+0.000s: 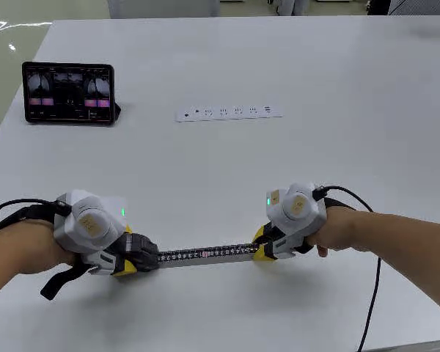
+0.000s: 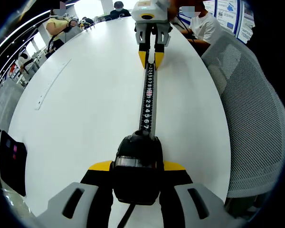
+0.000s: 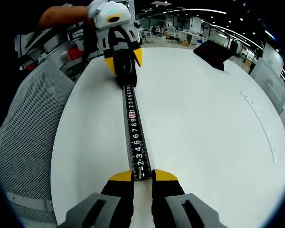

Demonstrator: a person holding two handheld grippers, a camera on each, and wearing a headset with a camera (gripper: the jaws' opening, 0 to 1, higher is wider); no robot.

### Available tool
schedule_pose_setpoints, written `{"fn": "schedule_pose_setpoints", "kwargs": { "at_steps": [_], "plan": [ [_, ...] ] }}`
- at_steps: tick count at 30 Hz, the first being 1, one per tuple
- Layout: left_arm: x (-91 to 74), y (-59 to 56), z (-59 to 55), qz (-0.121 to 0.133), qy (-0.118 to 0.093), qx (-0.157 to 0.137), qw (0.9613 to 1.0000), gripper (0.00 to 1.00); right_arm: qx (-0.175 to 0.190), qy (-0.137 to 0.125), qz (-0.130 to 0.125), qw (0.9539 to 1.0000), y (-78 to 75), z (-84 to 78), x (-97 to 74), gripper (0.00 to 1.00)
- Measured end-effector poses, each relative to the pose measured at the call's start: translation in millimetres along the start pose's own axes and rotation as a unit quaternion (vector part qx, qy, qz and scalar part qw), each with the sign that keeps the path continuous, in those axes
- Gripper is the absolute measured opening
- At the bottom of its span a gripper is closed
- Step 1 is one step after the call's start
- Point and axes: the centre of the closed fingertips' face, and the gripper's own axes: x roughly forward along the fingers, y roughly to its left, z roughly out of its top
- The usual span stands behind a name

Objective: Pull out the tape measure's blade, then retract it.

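Two clamps: my left gripper [image 2: 137,166] gripped the tape measure [image 1: 141,253], my right gripper [image 3: 142,176] pinched the blade [image 3: 133,128] end, by the table's [image 1: 279,147] near edge. Pull-out step seemed in hand; next likely called for easing the blade back.

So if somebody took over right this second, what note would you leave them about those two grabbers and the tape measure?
Left gripper: shut on the tape measure case, low over the white table near its front edge.
Right gripper: shut on the free end of the blade.
The blade runs straight between the two grippers, numbers facing up.
Done: blade pulled out of the case.
Left: feed the blade back so it retracts into the case.
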Motion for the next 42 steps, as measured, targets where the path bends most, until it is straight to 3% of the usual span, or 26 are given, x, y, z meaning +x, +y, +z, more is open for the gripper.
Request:
{"fn": "schedule_pose_setpoints", "kwargs": {
  "at_steps": [42],
  "plan": [
    [1.7,0.1,-0.6,0.000,0.001,0.001,1.0000,0.32,0.013,0.004,-0.005,0.9999,-2.7,-22.2,-13.0,0.10]
  ]
}}
